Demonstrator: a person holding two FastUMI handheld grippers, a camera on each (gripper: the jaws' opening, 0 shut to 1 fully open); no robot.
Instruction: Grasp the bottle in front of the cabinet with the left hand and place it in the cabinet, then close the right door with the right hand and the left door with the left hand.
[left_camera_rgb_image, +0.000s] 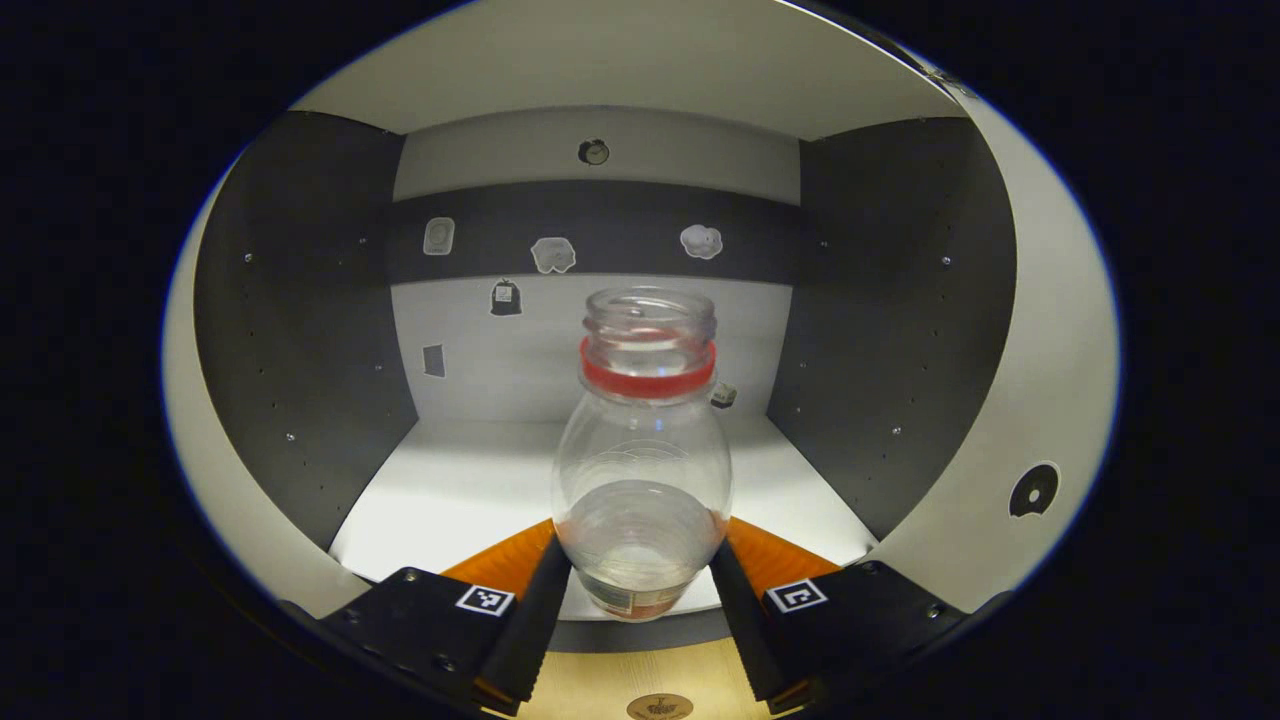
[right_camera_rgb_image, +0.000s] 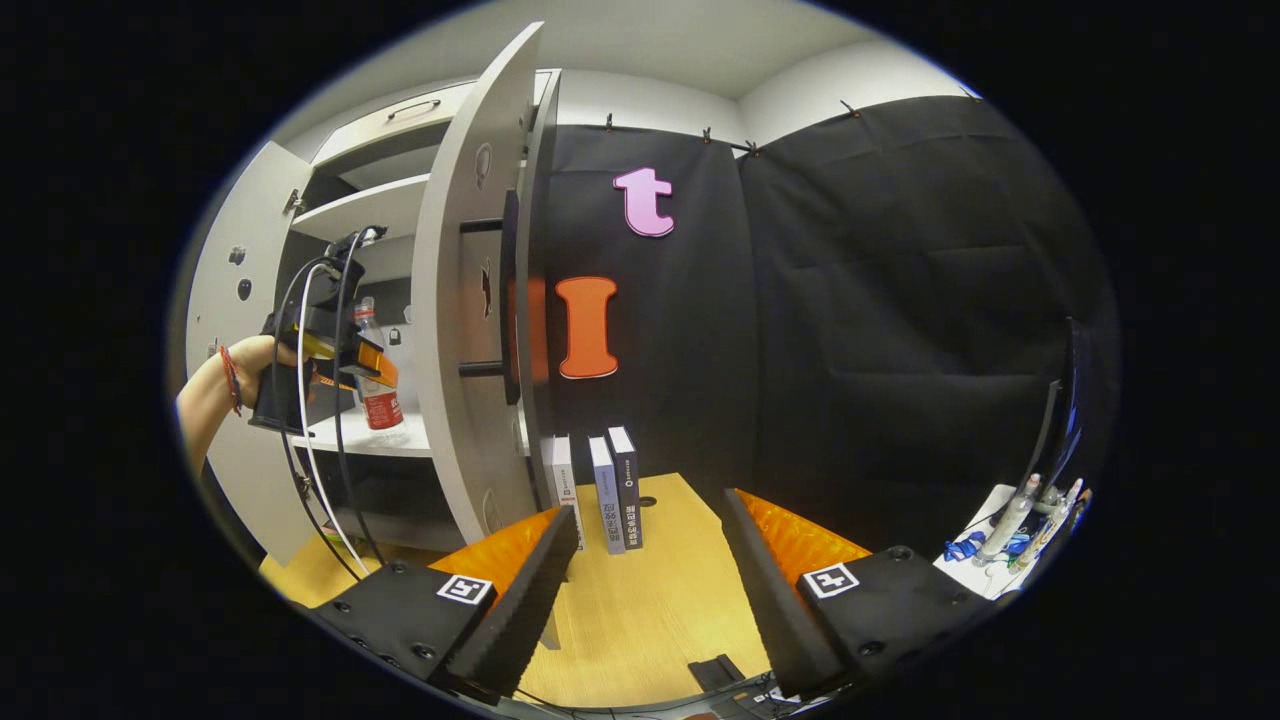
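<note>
Holding bottle (left_camera_rgb_image: 641, 470) pinched in left tool (left_camera_rgb_image: 640, 590) over shelf (left_camera_rgb_image: 460, 490); early release risks toppling. Right tool (right_camera_rgb_image: 650, 560) spread, idle.

Clear glossy plastic bottle (left_camera_rgb_image: 642, 470)

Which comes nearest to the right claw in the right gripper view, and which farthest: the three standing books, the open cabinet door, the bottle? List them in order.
1. The books, upright on the wooden floor just ahead of the right claw.
2. The cabinet door, open, ahead to the left.
3. The bottle, farthest, on the cabinet shelf at far left, between the left claw's fingers.
</note>
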